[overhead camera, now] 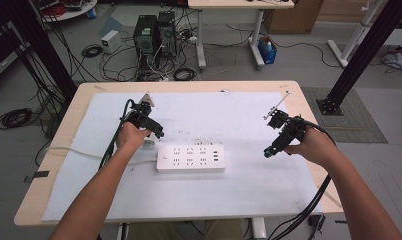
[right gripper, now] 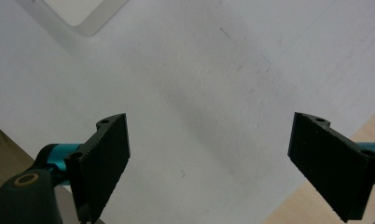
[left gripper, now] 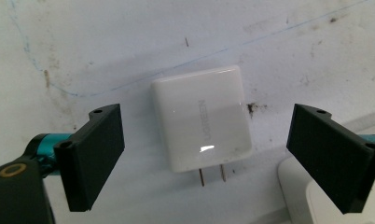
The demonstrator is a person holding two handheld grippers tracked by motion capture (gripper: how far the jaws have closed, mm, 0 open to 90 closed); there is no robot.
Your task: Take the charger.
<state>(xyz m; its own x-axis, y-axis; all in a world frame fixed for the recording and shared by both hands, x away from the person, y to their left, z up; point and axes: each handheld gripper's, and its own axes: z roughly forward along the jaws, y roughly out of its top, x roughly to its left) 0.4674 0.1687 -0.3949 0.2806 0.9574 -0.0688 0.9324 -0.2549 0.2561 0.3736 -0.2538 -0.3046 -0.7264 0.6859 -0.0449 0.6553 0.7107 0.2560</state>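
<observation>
A white wall charger lies flat on the white mat, its two metal prongs pointing toward the camera. My left gripper is open, one jaw on each side of the charger and neither touching it. From above, the left gripper hovers just left of a white power strip at the middle of the table. The strip's corner shows beside the right jaw. My right gripper is open over bare mat with nothing between its jaws. It sits right of the strip, as the right gripper shows in the high view.
The strip's white cable runs left off the mat. A corner of the strip and the wooden table edge frame the right gripper's area. Beyond the table stand computer towers, floor cables and black frame posts.
</observation>
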